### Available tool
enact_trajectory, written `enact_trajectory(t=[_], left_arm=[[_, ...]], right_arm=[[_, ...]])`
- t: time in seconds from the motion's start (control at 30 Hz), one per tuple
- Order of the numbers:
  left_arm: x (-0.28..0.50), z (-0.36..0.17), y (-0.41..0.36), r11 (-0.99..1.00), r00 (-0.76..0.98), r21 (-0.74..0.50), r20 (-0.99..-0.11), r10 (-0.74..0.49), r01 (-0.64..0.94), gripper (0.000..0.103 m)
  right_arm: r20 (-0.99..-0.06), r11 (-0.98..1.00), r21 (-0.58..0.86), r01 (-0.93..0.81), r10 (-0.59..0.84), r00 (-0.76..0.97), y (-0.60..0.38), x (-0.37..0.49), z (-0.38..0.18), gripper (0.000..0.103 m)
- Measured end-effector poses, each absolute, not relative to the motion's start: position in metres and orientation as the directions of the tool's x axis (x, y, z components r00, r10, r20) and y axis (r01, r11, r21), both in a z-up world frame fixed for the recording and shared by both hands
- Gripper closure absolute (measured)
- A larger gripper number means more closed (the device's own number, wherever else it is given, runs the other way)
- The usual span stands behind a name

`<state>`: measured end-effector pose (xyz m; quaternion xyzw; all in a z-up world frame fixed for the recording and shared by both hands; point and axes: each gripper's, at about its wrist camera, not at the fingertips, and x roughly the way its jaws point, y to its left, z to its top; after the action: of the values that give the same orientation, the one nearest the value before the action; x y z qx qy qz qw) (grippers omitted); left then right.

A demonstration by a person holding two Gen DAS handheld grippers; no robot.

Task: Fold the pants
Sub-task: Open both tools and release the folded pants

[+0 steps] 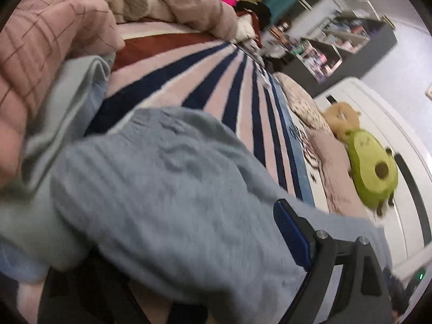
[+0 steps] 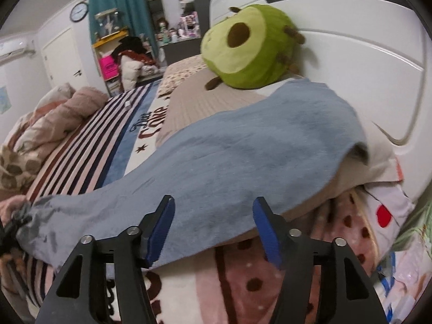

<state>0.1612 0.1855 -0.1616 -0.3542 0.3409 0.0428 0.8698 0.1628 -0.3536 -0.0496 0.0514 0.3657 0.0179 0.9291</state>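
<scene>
The blue-grey pants [image 2: 243, 145] lie stretched over the striped bed cover [image 2: 89, 140] and up onto a beige pillow [image 2: 205, 100]. My right gripper [image 2: 213, 208] is open just over their near edge, and its blue pads [image 2: 266, 229] stand apart without pressing the cloth. In the left wrist view a bunched end of the pants [image 1: 167, 189] fills the foreground. My left gripper [image 1: 175, 245] is open wide there: the cloth drapes over its left finger and hides it, while the right fingertip [image 1: 293, 232] shows beside the fabric.
A green avocado plush [image 2: 248, 46] sits on the pillow against the white headboard [image 2: 364, 67]. A crumpled pink quilt [image 2: 54, 124] lies at the far left of the bed. Pale blue-green fabric [image 1: 67, 108] and pink checked cloth [image 1: 46, 40] lie left of the bunched end.
</scene>
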Motion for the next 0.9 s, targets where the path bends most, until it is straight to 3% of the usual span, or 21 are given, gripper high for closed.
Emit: enact_trajectory(t=[0.03,0.17,0.27,0.6,0.7,0.9], left_arm=[[0.163,-0.161,0.185,0.753,0.766,-0.574,-0.625,-0.148,-0.323,0.020],[0.166,-0.154,0.182,0.776,0.770,-0.539,-0.628,-0.112,-0.327,0.073],[0.165,-0.141,0.179,0.808,0.791,-0.505,-0.606,-0.080,-0.305,0.093],[0.120,-0.037,0.216,0.882,0.867,-0.325,-0.472,0.161,-0.340,0.096],[0.105,-0.011,0.239,0.875,0.840,-0.217,-0.448,0.305,-0.433,0.096],[0.098,-0.002,0.263,0.857,0.788,-0.132,-0.481,0.384,-0.498,0.096]], right_arm=[[-0.676,0.995,0.104,-0.015,0.081,0.732,-0.350,0.163,-0.052,0.038],[-0.672,0.995,0.073,-0.068,0.099,0.734,-0.333,0.159,-0.061,0.037],[-0.671,0.989,0.094,-0.110,0.145,0.728,-0.326,0.155,-0.063,0.037],[-0.680,0.959,0.171,-0.227,0.281,0.678,-0.299,0.133,-0.055,0.037],[-0.691,0.937,0.217,-0.272,0.344,0.636,-0.285,0.128,-0.057,0.037],[-0.727,0.923,0.216,-0.319,0.370,0.578,-0.256,0.129,-0.066,0.037]])
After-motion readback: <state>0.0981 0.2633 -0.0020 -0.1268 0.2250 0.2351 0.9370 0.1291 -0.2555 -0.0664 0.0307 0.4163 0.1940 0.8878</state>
